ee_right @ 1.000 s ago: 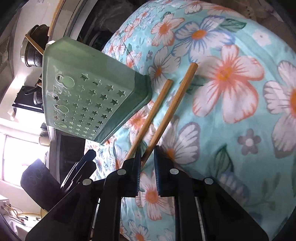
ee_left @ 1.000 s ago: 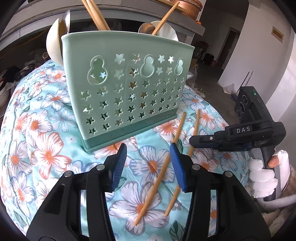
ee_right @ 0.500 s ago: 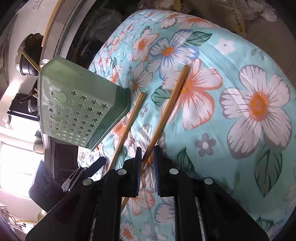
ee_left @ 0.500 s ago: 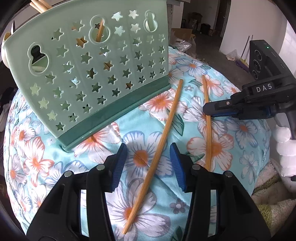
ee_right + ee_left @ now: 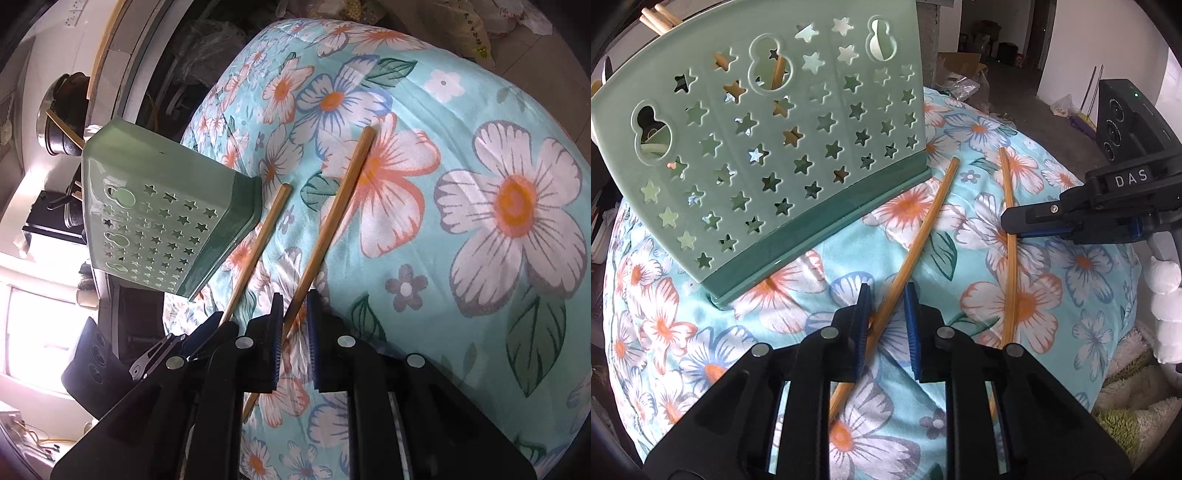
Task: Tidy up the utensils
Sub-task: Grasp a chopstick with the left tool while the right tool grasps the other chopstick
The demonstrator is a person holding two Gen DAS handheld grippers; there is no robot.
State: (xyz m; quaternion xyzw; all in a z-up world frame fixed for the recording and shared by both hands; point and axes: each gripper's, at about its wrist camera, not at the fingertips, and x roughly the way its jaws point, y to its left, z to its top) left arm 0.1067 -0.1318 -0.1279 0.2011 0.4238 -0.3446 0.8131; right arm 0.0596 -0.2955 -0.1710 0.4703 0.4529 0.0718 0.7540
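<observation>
On the tabletop (image 5: 1082, 258), under a turquoise cloth printed with white and orange flowers:

Item: utensil holder (image 5: 768, 147), pale green plastic with a darker green base, its wall pierced with star and gourd-shaped holes. It stands on the cloth toward the rear; wooden stick ends (image 5: 657, 16) rise from its top, and more sticks show through the holes.

Item: first chopstick (image 5: 916, 240), bamboo-coloured, lying flat on the cloth just beside the holder's base, its far tip near the holder's corner. It runs diagonally between the blue pads of the left claw (image 5: 888, 314), whose jaws are closing around it; a sliver of cloth shows between stick and right-hand pad, so the pads do not yet press on it.

Item: second chopstick (image 5: 332, 229), of the same kind, lying flat on the cloth to the right of the first, apart from it and splaying away at the far end. The right claw (image 5: 295, 314) is nearly shut, with the stick passing between its blue pads; whether both pads press on it cannot be told. In the left wrist view this claw reaches in level from the right, across the stick.

Item: person's hand (image 5: 1163, 295) in a white glove, at the right edge, on the right claw's handle.
</observation>
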